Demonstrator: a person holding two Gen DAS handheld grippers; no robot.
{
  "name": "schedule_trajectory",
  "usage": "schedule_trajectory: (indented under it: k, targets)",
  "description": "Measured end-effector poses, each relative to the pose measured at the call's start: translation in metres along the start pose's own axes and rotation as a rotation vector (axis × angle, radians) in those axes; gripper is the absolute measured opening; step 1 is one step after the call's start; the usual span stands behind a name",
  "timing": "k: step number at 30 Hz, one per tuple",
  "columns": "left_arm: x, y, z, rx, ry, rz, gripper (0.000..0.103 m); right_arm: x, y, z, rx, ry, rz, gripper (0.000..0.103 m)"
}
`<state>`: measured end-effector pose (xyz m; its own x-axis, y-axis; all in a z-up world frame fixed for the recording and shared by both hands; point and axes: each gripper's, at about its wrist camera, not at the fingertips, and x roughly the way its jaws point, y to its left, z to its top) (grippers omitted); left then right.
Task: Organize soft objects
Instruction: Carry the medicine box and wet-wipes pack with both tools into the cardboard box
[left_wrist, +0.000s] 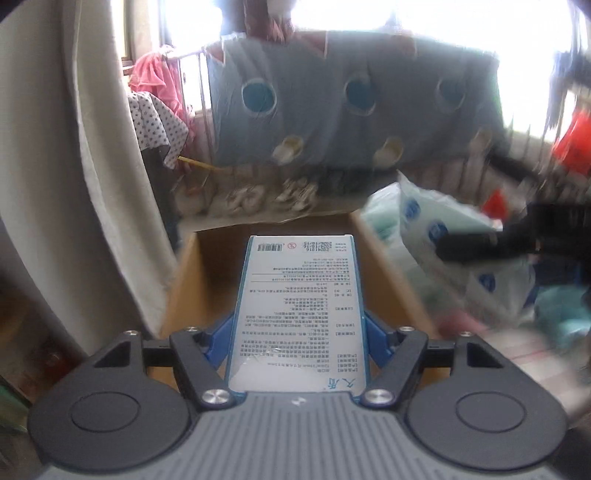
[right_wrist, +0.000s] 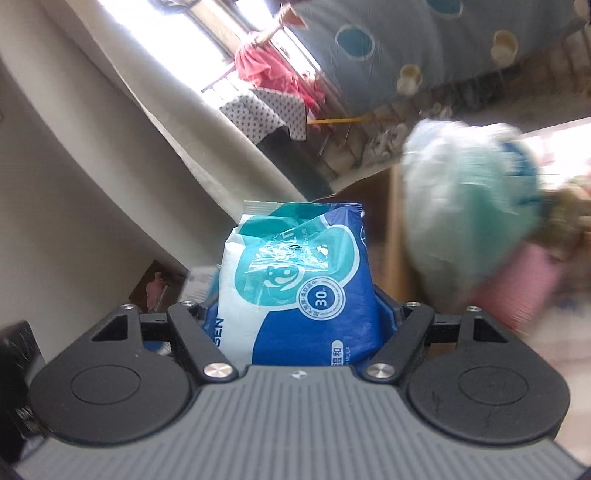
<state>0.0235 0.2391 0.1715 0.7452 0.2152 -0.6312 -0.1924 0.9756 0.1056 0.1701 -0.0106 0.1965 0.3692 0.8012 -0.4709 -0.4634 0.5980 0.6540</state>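
Note:
In the left wrist view my left gripper (left_wrist: 297, 326) is shut on a flat white pack with blue edges (left_wrist: 299, 280), its printed back facing the camera. The pack hangs over an open cardboard box (left_wrist: 207, 273). My right gripper (right_wrist: 299, 314) is shut on a blue and teal wipes pack (right_wrist: 295, 266), its blue fingers (right_wrist: 388, 317) pressing the pack's sides. The box's edge (right_wrist: 393, 236) lies just right of that pack. A blurred black shape at the left wrist view's right edge looks like the other gripper (left_wrist: 546, 236).
A clear plastic bag of white and teal packs (left_wrist: 436, 229) (right_wrist: 469, 206) sits right of the box, with something pink (right_wrist: 524, 284) beside it. A pale curtain (left_wrist: 92, 184) hangs at the left. Behind the box, a dotted blue quilt (left_wrist: 351, 99) hangs on a railing.

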Motion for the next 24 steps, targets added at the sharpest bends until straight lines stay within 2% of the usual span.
schedule_trajectory:
  k: [2, 3, 7, 10, 15, 17, 19, 21, 22, 24]
  targets:
    - [0.036, 0.013, 0.013, -0.004, 0.062, 0.039, 0.072, 0.042, 0.002, 0.015, 0.087, 0.067, 0.048, 0.075]
    - [0.055, 0.019, 0.018, -0.002, 0.097, 0.045, 0.072, 0.063, 0.004, 0.020, 0.122, 0.094, 0.046, 0.075]
    - [0.128, 0.038, 0.029, 0.031, 0.200, 0.143, 0.072, 0.134, 0.025, 0.034, 0.028, 0.122, -0.117, 0.075]
    - [0.169, 0.046, 0.031, 0.045, 0.268, 0.152, 0.072, 0.188, 0.024, 0.041, 0.013, 0.159, -0.221, 0.075]
    - [0.215, 0.049, 0.026, 0.075, 0.317, 0.187, 0.073, 0.268, 0.004, 0.031, -0.006, 0.236, -0.373, 0.075]
    - [0.229, 0.046, 0.022, 0.102, 0.342, 0.204, 0.074, 0.288, -0.011, 0.022, 0.045, 0.253, -0.404, 0.075]
    - [0.236, 0.034, 0.016, 0.206, 0.328, 0.248, 0.074, 0.299, -0.024, 0.015, 0.085, 0.253, -0.396, 0.075]
    - [0.245, 0.031, 0.009, 0.262, 0.334, 0.257, 0.081, 0.303, -0.020, 0.013, 0.016, 0.248, -0.416, 0.075]
    - [0.243, 0.030, 0.007, 0.278, 0.335, 0.248, 0.081, 0.306, -0.019, 0.013, -0.007, 0.251, -0.420, 0.075]
    - [0.239, 0.032, 0.006, 0.295, 0.350, 0.234, 0.085, 0.307, -0.019, 0.015, -0.003, 0.253, -0.406, 0.075]
